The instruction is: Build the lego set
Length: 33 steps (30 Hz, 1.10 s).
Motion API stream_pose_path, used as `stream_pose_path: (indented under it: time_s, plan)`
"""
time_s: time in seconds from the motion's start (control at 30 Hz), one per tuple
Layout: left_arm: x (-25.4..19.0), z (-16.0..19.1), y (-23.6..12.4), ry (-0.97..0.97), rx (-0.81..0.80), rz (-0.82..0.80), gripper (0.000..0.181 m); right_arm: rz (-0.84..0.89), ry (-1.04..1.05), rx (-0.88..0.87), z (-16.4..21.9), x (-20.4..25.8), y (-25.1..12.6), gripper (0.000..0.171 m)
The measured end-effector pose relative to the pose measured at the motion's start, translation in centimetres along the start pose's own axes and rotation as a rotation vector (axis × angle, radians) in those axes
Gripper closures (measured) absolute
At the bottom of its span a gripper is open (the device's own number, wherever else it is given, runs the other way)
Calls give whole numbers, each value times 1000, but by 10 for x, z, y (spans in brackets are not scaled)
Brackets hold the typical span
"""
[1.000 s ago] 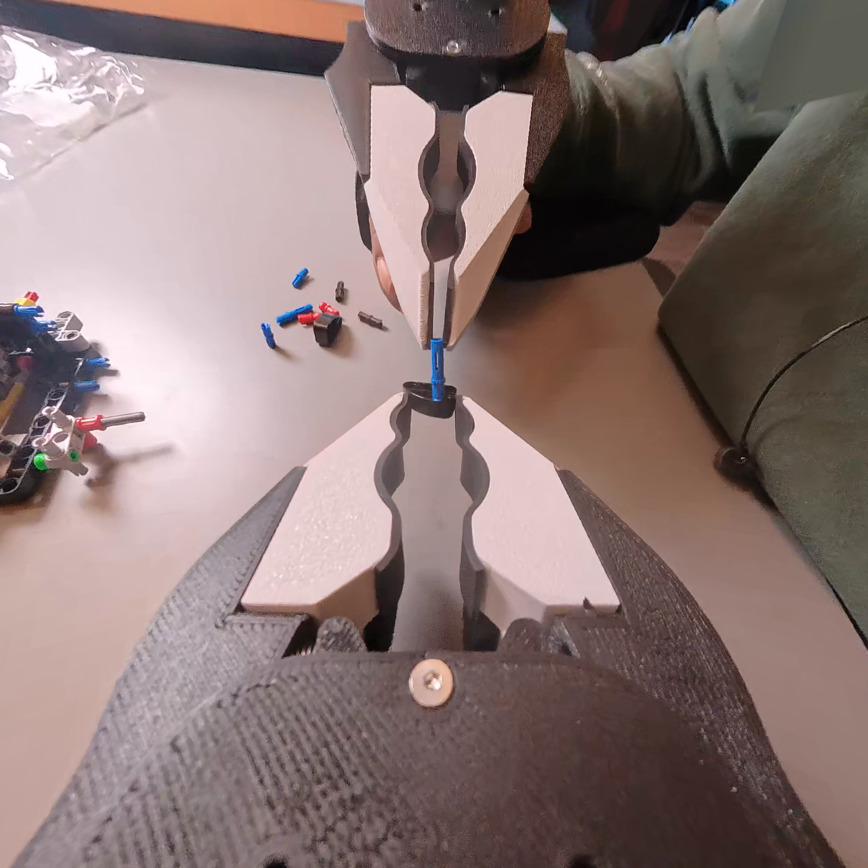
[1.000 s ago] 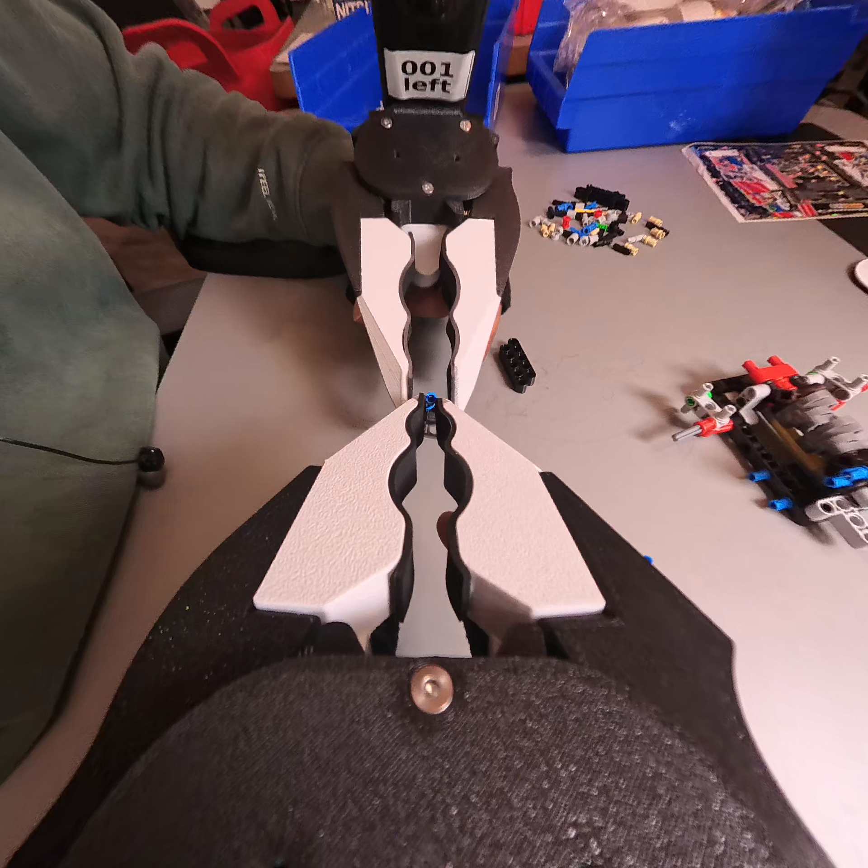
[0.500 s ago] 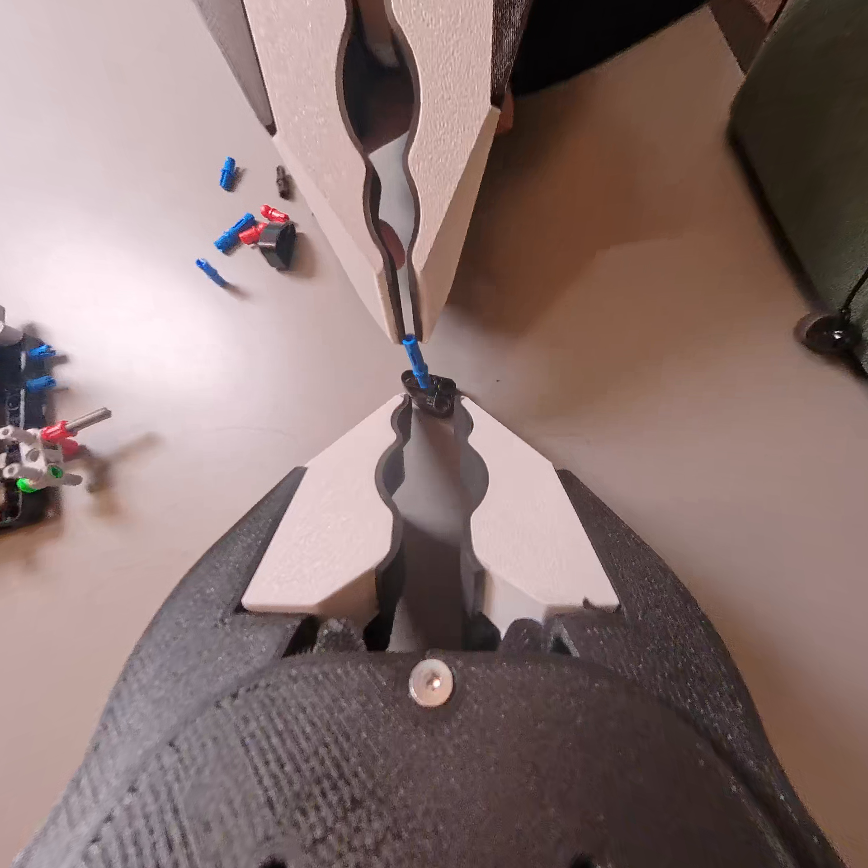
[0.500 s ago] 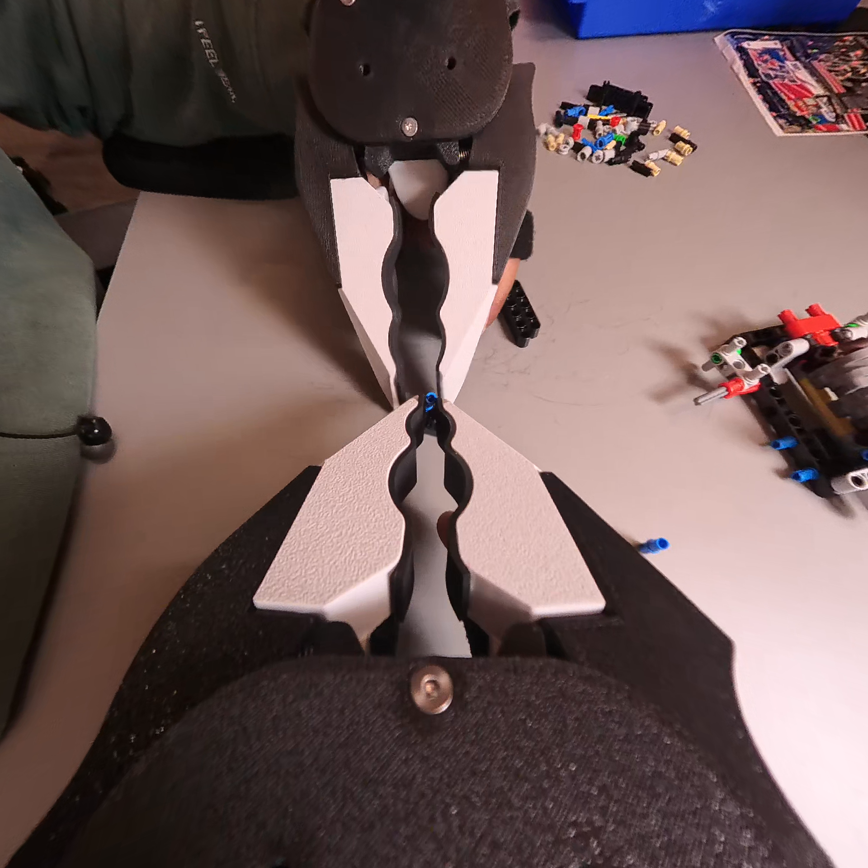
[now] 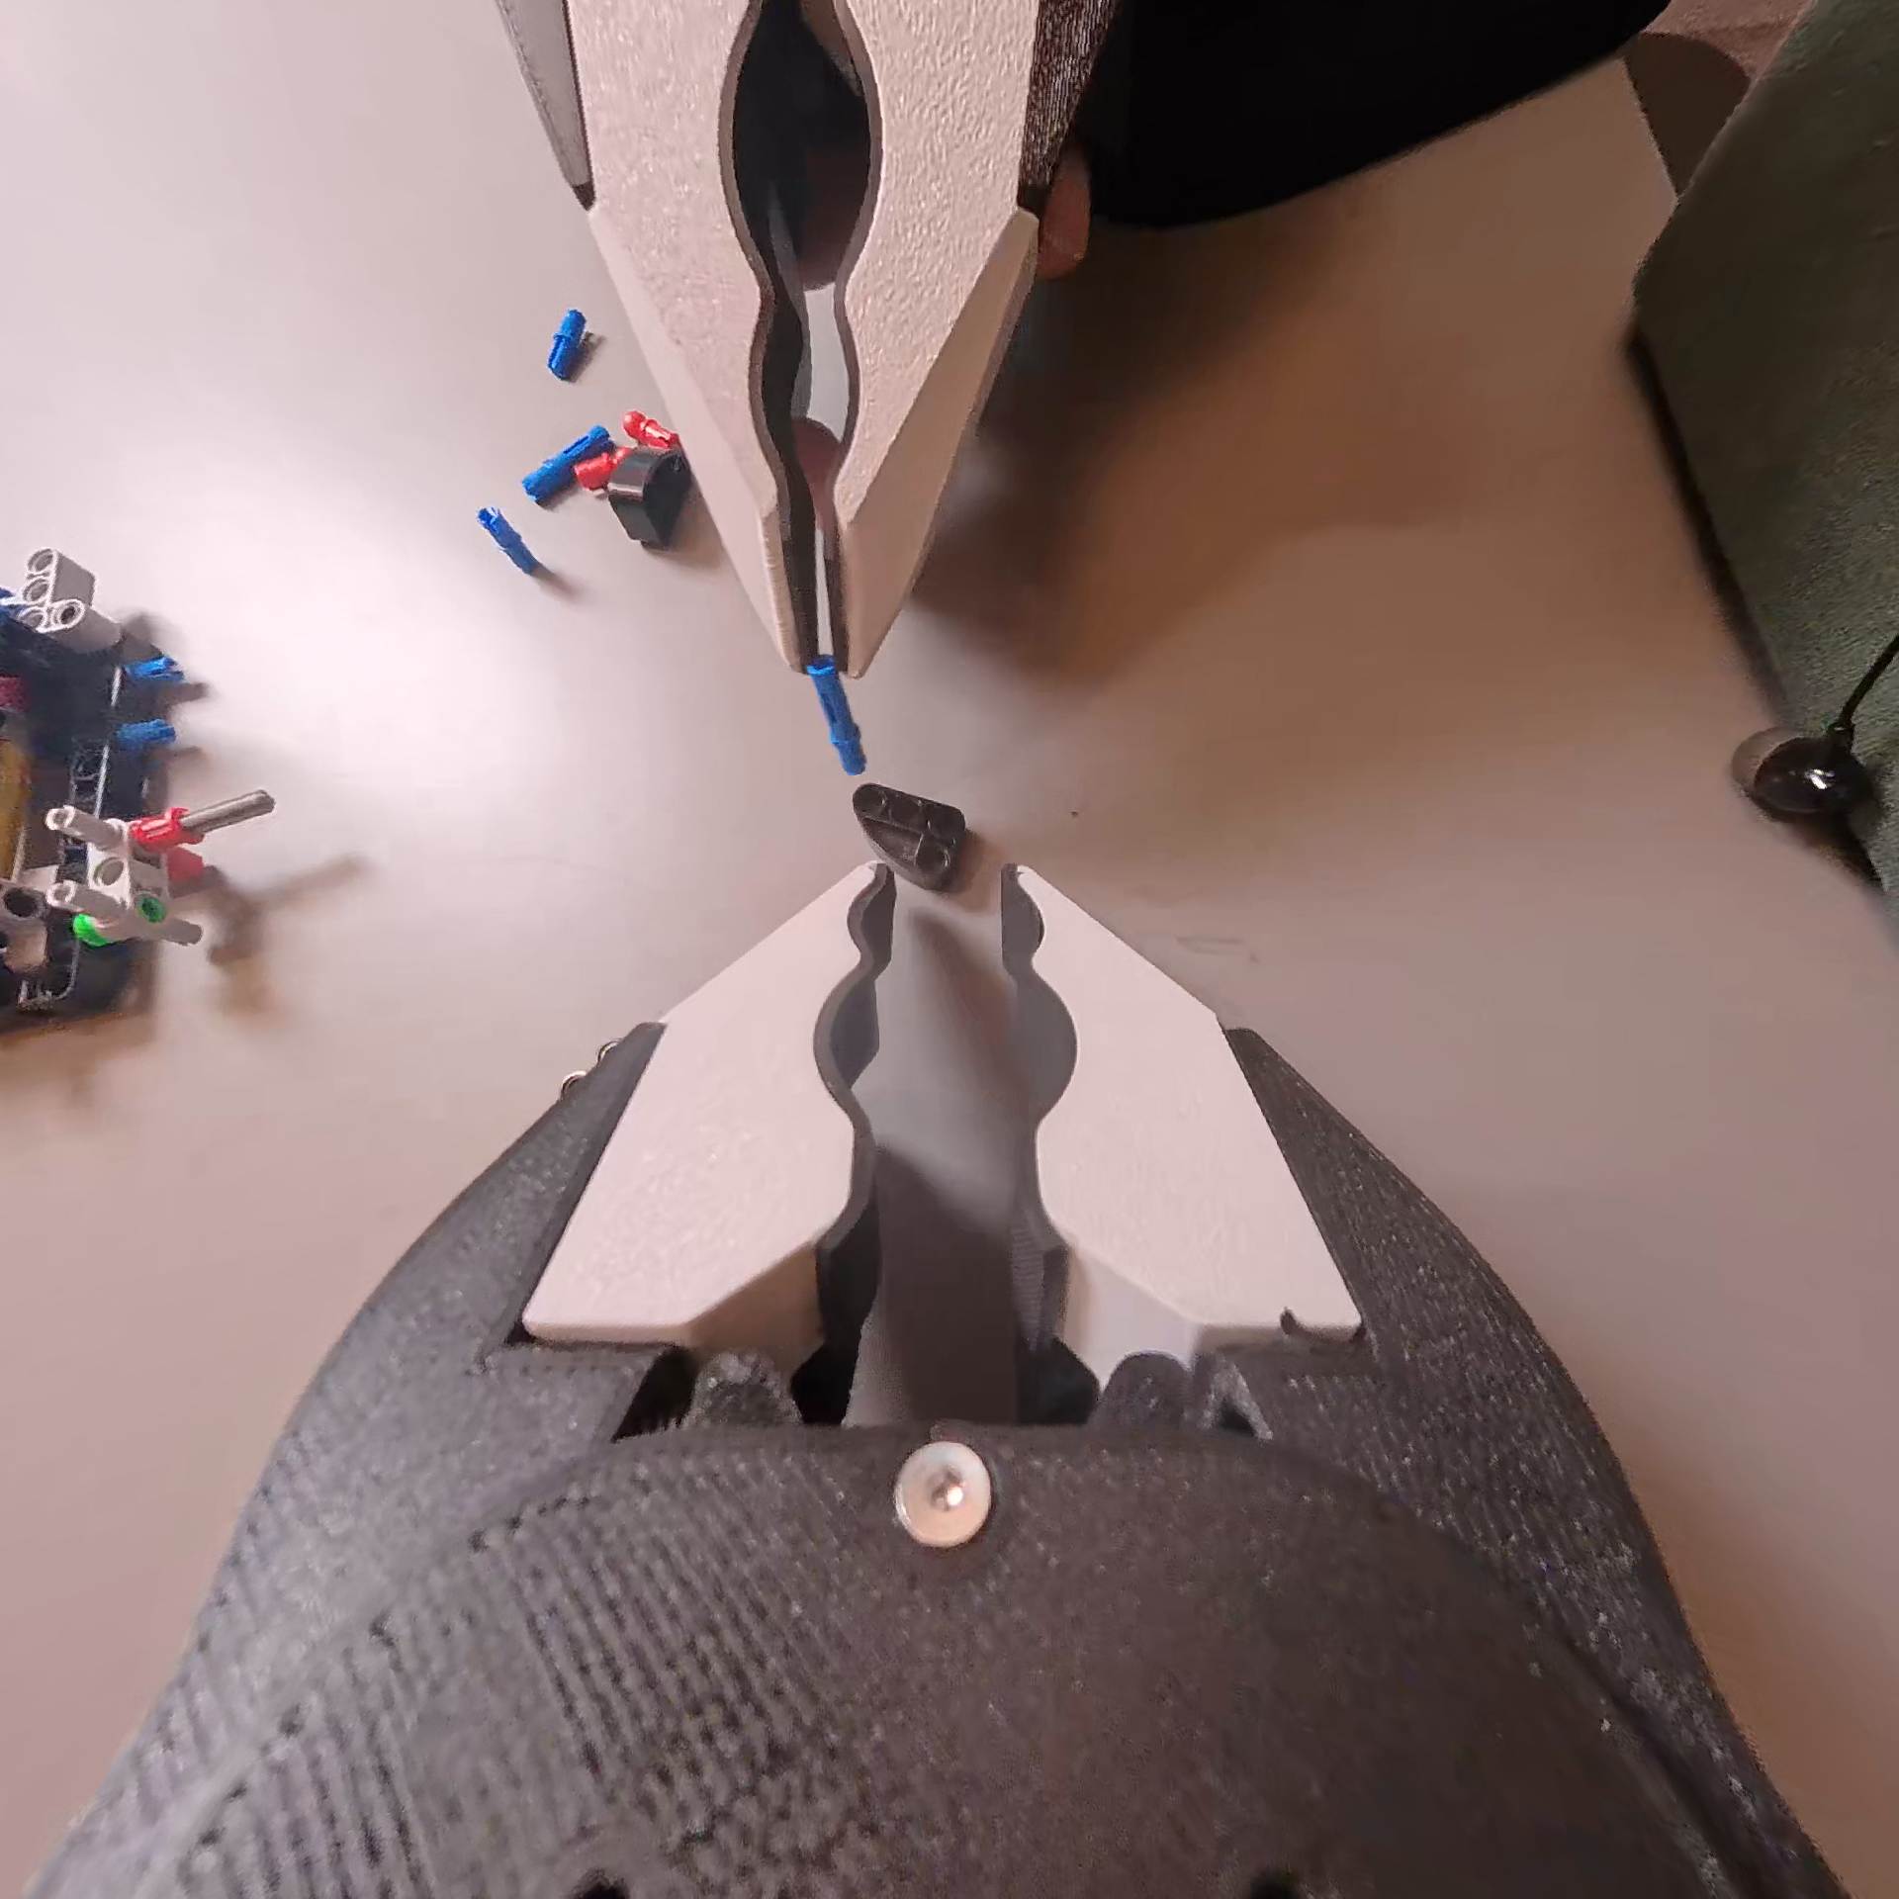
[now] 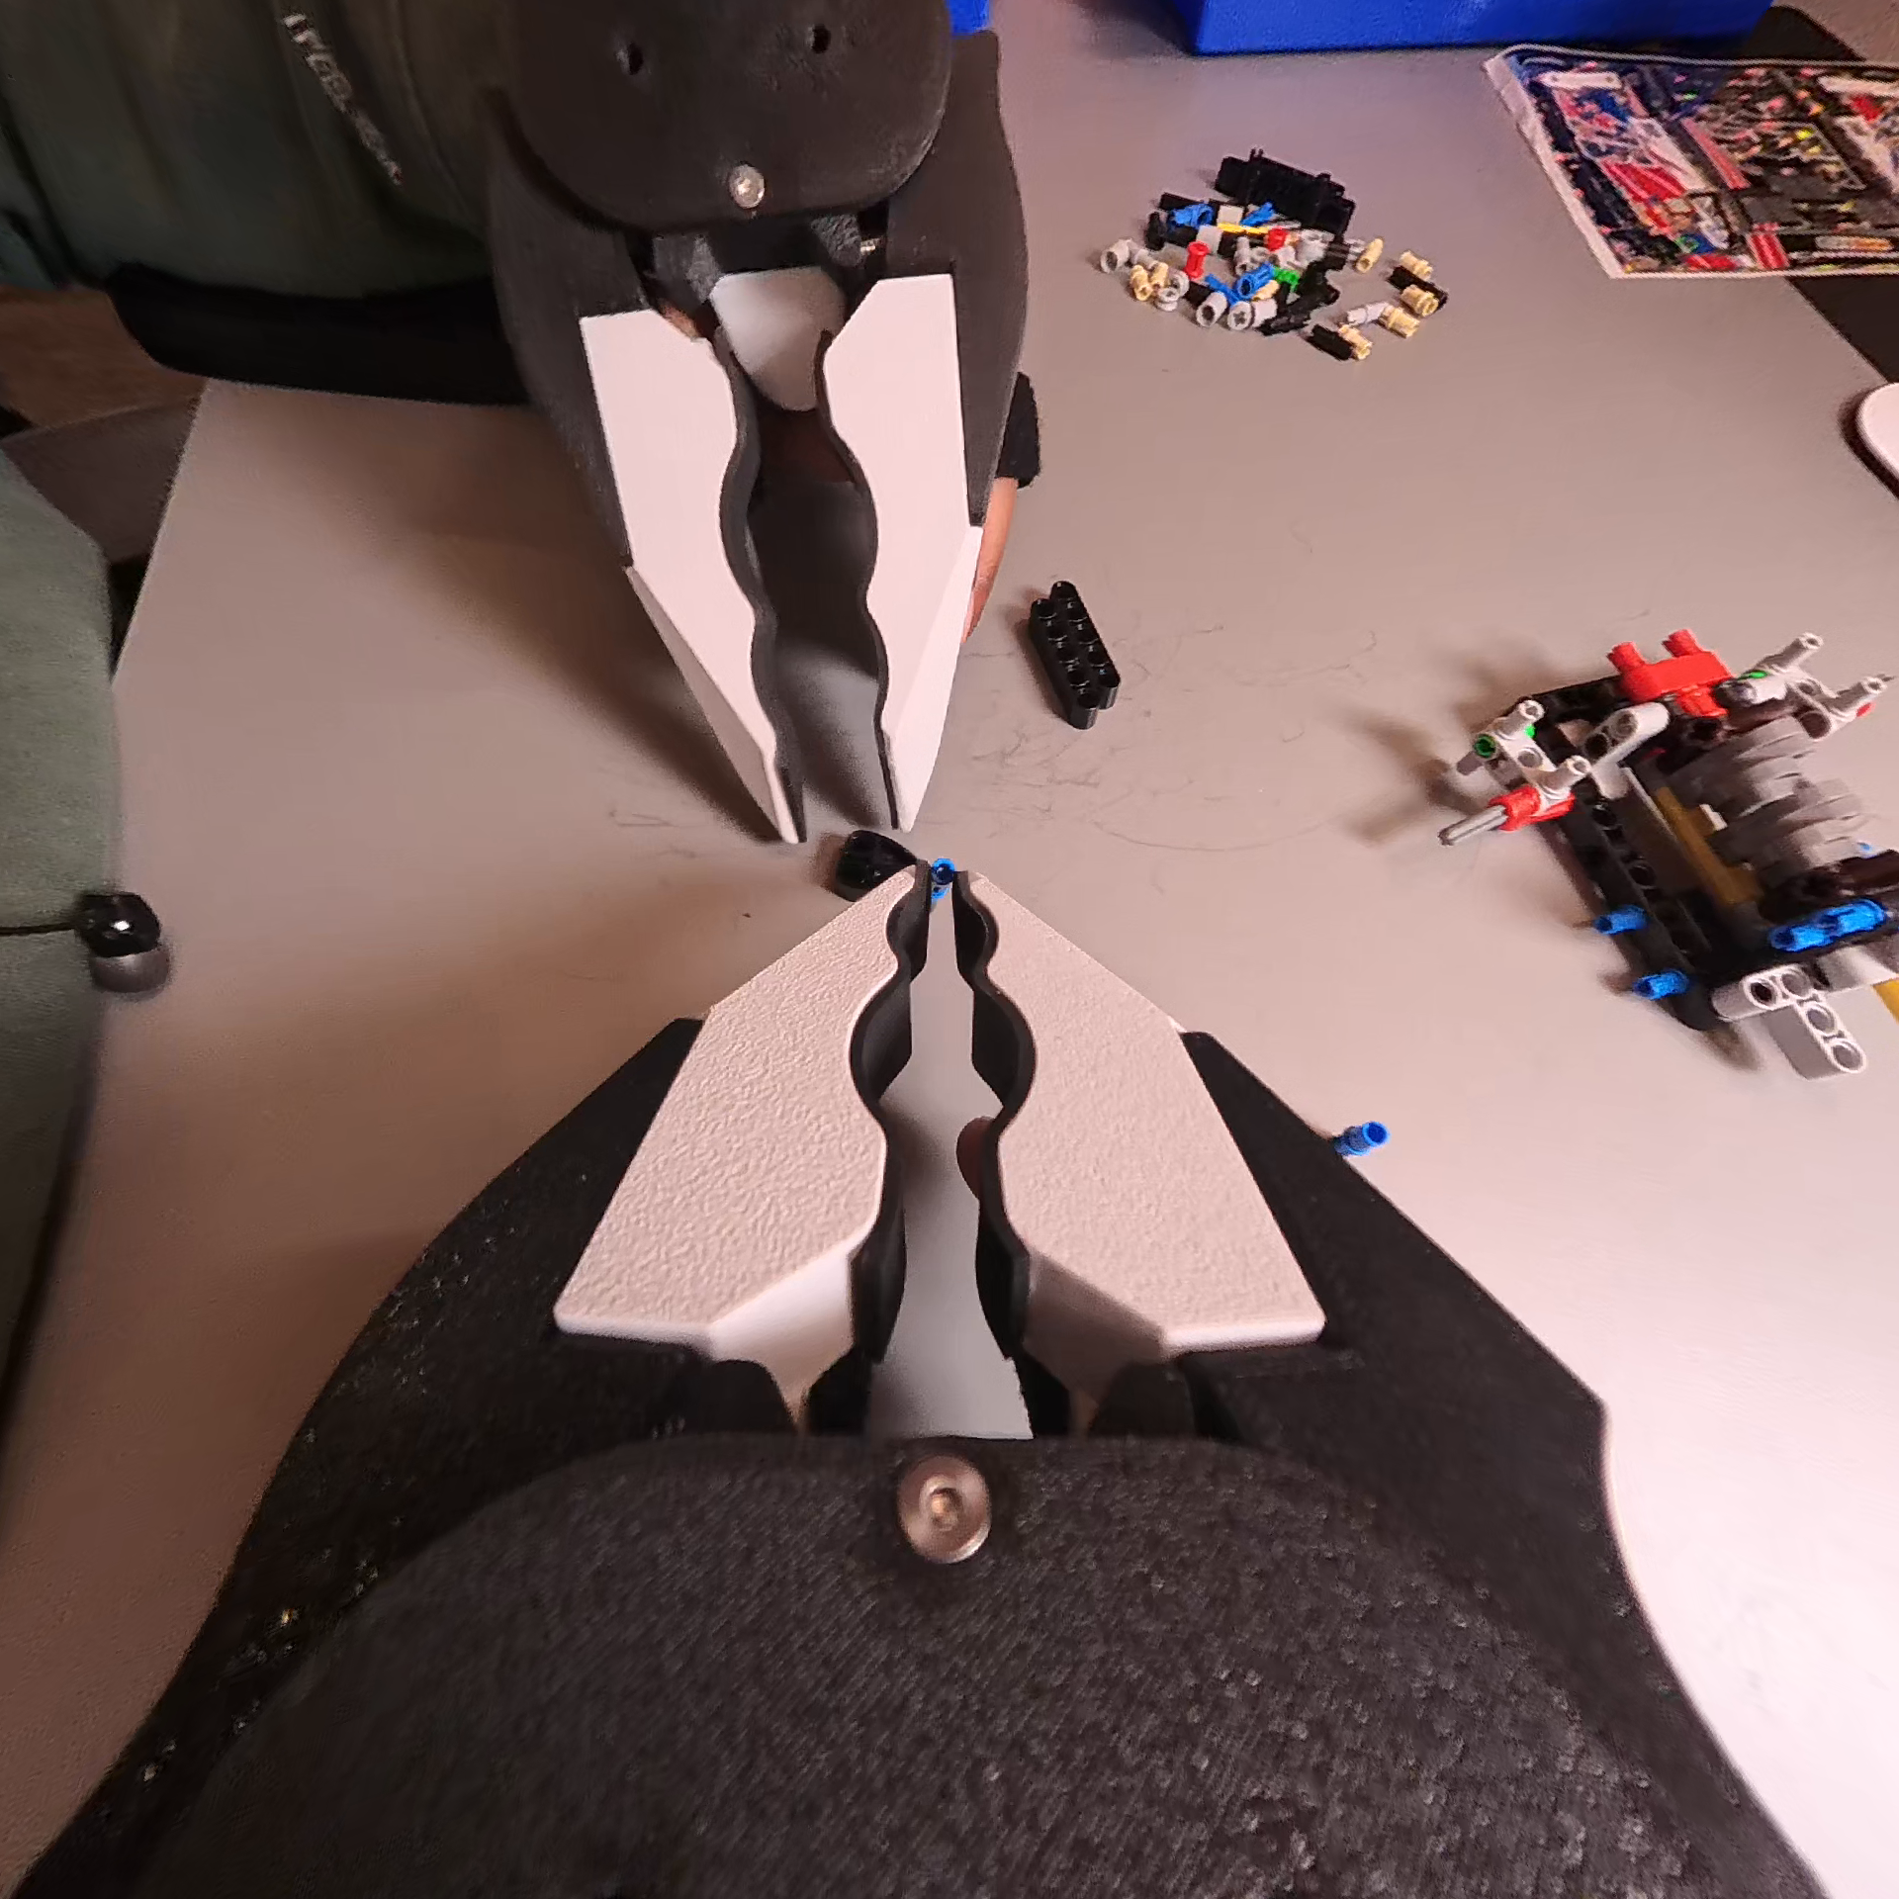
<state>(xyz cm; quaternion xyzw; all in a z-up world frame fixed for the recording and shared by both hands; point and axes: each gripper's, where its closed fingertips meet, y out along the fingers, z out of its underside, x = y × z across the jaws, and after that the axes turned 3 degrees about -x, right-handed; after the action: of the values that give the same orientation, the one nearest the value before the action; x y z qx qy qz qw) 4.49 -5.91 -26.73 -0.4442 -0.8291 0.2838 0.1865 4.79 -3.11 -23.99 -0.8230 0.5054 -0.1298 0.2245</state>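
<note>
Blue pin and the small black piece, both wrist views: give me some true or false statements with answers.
1. The right tool grips the blue pin by one end. True.
2. The left tool is clamped on the small black piece. False: its jaws are open, and the piece lies loose on the table at its tips.
3. The pin is pushed into the black piece. False: a gap shows between them.
4. Neither tool touches the partly built model. True.
</note>
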Motion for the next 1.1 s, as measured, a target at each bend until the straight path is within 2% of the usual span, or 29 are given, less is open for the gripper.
stream_pose_path:
  time_s: [0.17, 0.53, 0.63, 0.9, 1.1]
  plan:
    - [5, 1, 4, -9, 14, -9, 166, 63, -18, 20, 4, -9, 3, 170]
    - [20, 3, -2, -22, -2, -98, 175, 18, -32, 41, 6, 1, 5, 170]
    - [21, 2, -5, -34, -21, -107, 174, -6, -22, 33, 5, 4, 3, 170]
    - [4, 0, -3, -55, -19, -49, 154, 15, 6, 5, 1, -3, -1, 170]
    - [3, 0, 5, -55, -1, -58, 158, 26, 1, 16, 3, -4, 1, 170]
